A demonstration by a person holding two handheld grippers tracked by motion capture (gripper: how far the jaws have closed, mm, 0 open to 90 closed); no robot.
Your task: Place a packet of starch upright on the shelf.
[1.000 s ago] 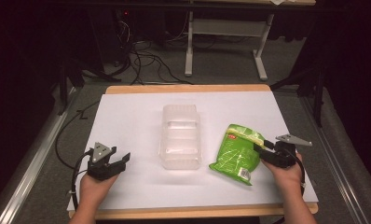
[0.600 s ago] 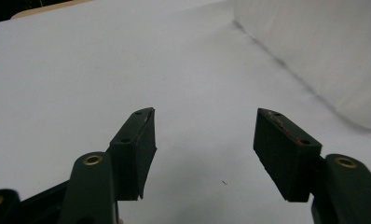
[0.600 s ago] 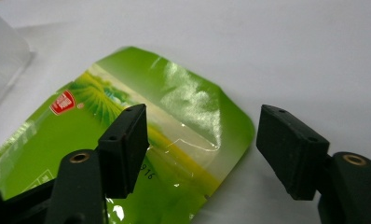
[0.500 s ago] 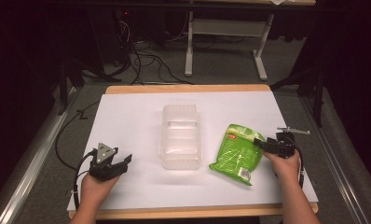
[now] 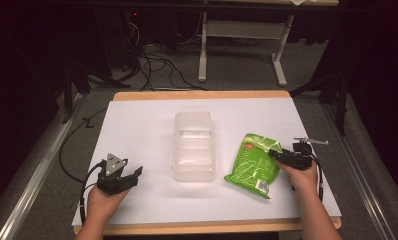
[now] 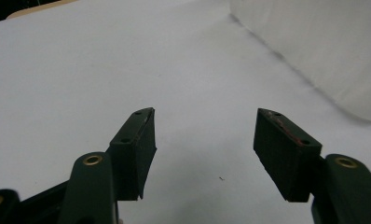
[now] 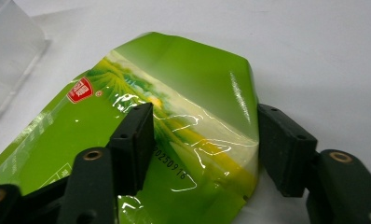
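Right gripper (image 5: 278, 155): fingers (image 7: 134, 140) have just been closing astride the sealed end of the green bag (image 5: 252, 162); whether they pinch it, cannot tell. Left gripper (image 5: 128, 176): fingers (image 6: 137, 149) spread over bare white sheet near the counter (image 5: 197, 95) front-left corner. Clear plastic container (image 5: 194, 146), mid-counter; contents cannot be made out. Bag: glossy, crinkled, red logo, lying flat toward the right edge.

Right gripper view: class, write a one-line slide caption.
Right tongs straddle the corner of a green snack bag on the white table.
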